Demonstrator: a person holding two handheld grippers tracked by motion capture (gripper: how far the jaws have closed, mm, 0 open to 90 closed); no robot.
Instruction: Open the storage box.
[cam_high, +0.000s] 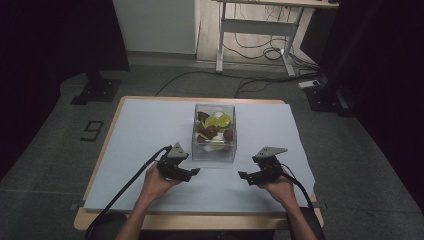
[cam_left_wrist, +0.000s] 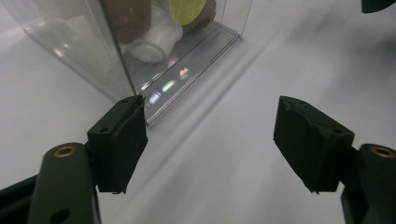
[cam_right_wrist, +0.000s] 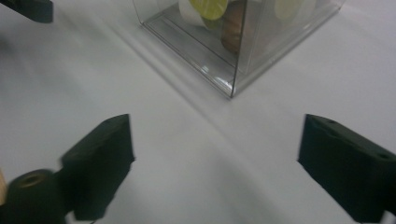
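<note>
I hold my left gripper (cam_high: 194, 172) and right gripper (cam_high: 243, 175) low over the worktop (cam_high: 150, 125), jaws on both spread wide and empty, flanking the near side of the clear box (cam_high: 214, 152), probably to take it from two sides. The box stands upright mid-worktop, open top up, long axis running away from me, with brown and yellow pieces (cam_high: 215, 126) inside.

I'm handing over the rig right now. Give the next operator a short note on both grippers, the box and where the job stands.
Left gripper: open, holding nothing, at the near left corner of the clear box.
Right gripper: open, holding nothing, off the near right corner.
The box stands mid-table on the white sheet, with brown, yellow and white pieces inside.
Done: nothing visibly taken out.
Left: probably grasping the box or its contents.
</note>
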